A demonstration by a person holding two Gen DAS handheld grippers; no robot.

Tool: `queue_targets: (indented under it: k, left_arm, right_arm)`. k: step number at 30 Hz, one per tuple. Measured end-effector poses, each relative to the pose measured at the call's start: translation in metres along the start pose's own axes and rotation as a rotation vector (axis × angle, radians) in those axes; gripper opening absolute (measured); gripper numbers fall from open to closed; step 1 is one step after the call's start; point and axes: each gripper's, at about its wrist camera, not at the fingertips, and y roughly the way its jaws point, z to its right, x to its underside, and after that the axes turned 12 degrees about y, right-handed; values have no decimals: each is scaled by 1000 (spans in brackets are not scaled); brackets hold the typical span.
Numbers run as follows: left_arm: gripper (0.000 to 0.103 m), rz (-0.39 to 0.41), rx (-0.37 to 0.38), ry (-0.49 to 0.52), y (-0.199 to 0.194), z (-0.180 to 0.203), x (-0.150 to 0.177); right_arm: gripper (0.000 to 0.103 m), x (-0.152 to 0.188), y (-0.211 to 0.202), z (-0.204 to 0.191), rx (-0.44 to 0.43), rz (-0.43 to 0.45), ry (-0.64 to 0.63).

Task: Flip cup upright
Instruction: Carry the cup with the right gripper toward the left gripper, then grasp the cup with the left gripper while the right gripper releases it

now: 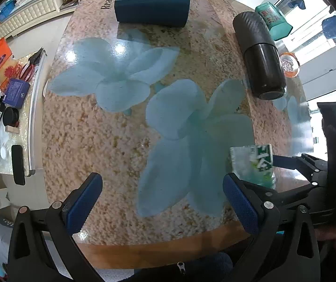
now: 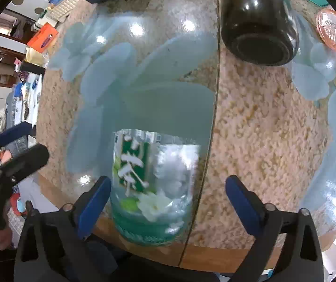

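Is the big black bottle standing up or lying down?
Lying down. The black bottle rests on its side on the table, its round end facing the camera in both views.

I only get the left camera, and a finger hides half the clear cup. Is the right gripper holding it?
Observer: No. The right gripper is open, with the clear cup between its fingers.
Child: Right in the middle?
Observer: No, it sits close by the left pad. The right pad is well apart from it.
Child: Which end faces the gripper?
Observer: The teal end is nearest the camera, and the clear end points away across the table.
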Motion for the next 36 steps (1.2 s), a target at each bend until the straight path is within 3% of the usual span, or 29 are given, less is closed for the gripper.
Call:
queue_targets:
  k: [12,16,26,33,36]
  left_arm:
    - [103,-12,92,2,4,17,0]
    - [103,-58,128,-15,20,27,-6]
    - [103,-138,105,-75,53,51,-18]
    - [75,-189,47,-93,76,66,-21]
    - [70,-196,33,-88,79,73,-22]
  right_arm:
    - [100,4,-40,39,-106,64,103]
    - [100,9,-49,62,-112,74,151]
    - [100,23,-61,132,-135,38,263]
    - [100,26,-62,161,-169,20,282]
    - [100,27,-60,169,-177,7,280]
